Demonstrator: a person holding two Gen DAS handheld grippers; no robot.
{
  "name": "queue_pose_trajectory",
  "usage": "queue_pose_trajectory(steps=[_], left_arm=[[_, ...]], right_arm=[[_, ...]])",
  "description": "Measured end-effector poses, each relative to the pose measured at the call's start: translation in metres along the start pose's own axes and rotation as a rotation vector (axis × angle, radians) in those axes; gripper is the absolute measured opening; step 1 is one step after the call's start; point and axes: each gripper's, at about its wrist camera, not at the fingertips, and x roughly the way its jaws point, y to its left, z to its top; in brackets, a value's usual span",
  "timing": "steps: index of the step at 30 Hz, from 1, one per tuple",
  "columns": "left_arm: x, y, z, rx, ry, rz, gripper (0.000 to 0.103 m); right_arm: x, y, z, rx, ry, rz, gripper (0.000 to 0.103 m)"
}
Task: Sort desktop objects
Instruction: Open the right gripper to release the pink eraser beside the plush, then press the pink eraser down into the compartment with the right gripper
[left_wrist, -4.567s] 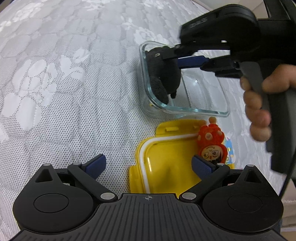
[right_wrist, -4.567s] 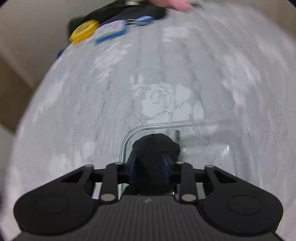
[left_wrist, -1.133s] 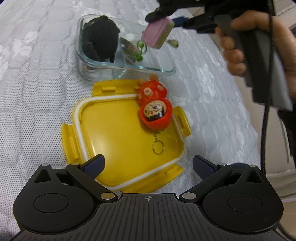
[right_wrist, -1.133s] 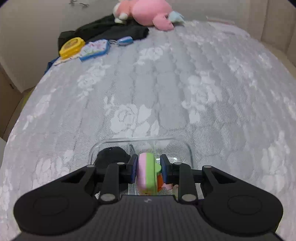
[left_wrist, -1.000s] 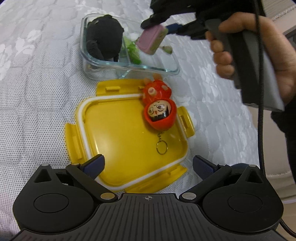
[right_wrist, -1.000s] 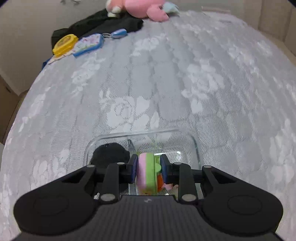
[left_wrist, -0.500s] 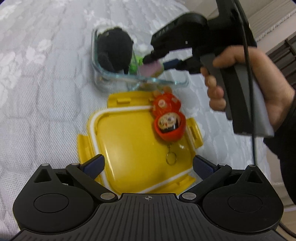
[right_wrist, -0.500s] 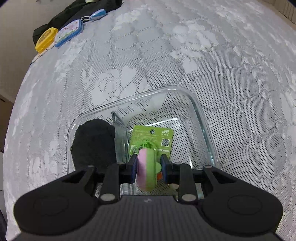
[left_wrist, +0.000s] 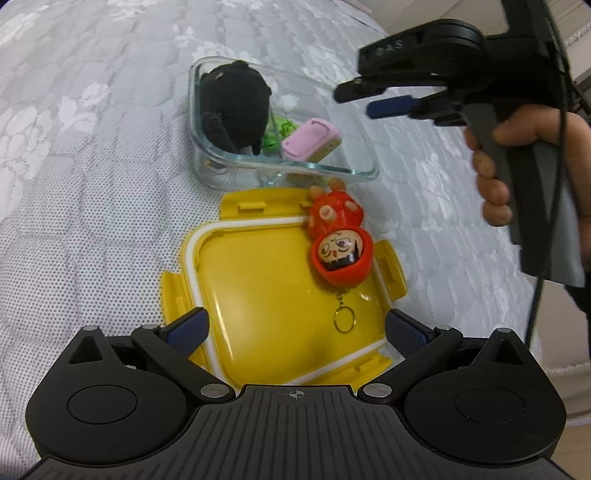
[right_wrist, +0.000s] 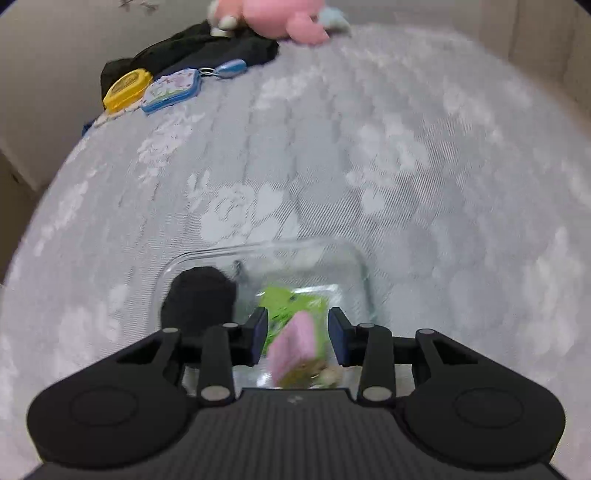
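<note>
Now three things lie in the one glass container (left_wrist: 284, 168) below the right tool (right_wrist: 297, 334), its jaws apart: black plush (left_wrist: 236, 105), green packet (left_wrist: 275, 134), pink eraser (left_wrist: 310, 142). One red doll keychain (left_wrist: 340, 251) rests on one yellow lid (left_wrist: 273, 295) ahead of the left tool (left_wrist: 295, 328), also spread wide.

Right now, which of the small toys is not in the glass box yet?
The red doll keychain: it lies on the yellow lid, while the black plush and pink toy sit inside the glass box.
</note>
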Motion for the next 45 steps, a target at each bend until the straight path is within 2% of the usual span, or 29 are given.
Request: queue_pose_trajectory(steps=[6, 11, 13, 18, 22, 26, 34, 37, 42, 44, 45], left_arm=[[0.002, 0.0, 0.0, 0.005, 0.008, 0.001, 0.103], [0.003, 0.0, -0.001, 0.01, 0.018, 0.001, 0.103], [0.004, 0.0, -0.001, 0.01, 0.022, 0.0, 0.103], [0.006, 0.001, -0.001, 0.009, 0.029, -0.003, 0.103], [0.007, 0.001, -0.001, 0.01, 0.034, -0.002, 0.103], [0.007, 0.002, -0.001, 0.009, 0.035, -0.001, 0.103], [0.007, 0.001, -0.001, 0.012, 0.036, 0.0, 0.103], [0.008, 0.002, -0.001, 0.012, 0.037, 0.006, 0.103], [0.008, 0.001, -0.001, 0.018, 0.036, 0.004, 0.103], [0.007, 0.0, -0.001, 0.022, 0.04, -0.009, 0.103], [0.007, 0.0, -0.001, 0.025, 0.046, -0.024, 0.103]], right_arm=[[0.004, 0.002, -0.004, -0.025, 0.079, -0.012, 0.04], [0.03, 0.009, -0.014, -0.033, 0.138, -0.038, 0.04], [0.043, 0.01, -0.015, -0.035, 0.151, -0.041, 0.035], [0.047, 0.029, -0.007, -0.179, 0.061, -0.062, 0.027], [0.053, 0.038, 0.002, -0.225, 0.025, -0.067, 0.027], [0.059, 0.04, 0.006, -0.245, 0.032, -0.057, 0.028], [0.047, 0.052, -0.006, -0.38, 0.142, 0.029, 0.024], [0.046, 0.055, -0.01, -0.386, 0.16, 0.023, 0.024], [0.037, 0.046, -0.01, -0.312, 0.126, 0.036, 0.024], [0.022, 0.039, -0.009, -0.284, 0.098, 0.042, 0.026], [0.013, 0.034, -0.009, -0.272, 0.08, 0.043, 0.031]])
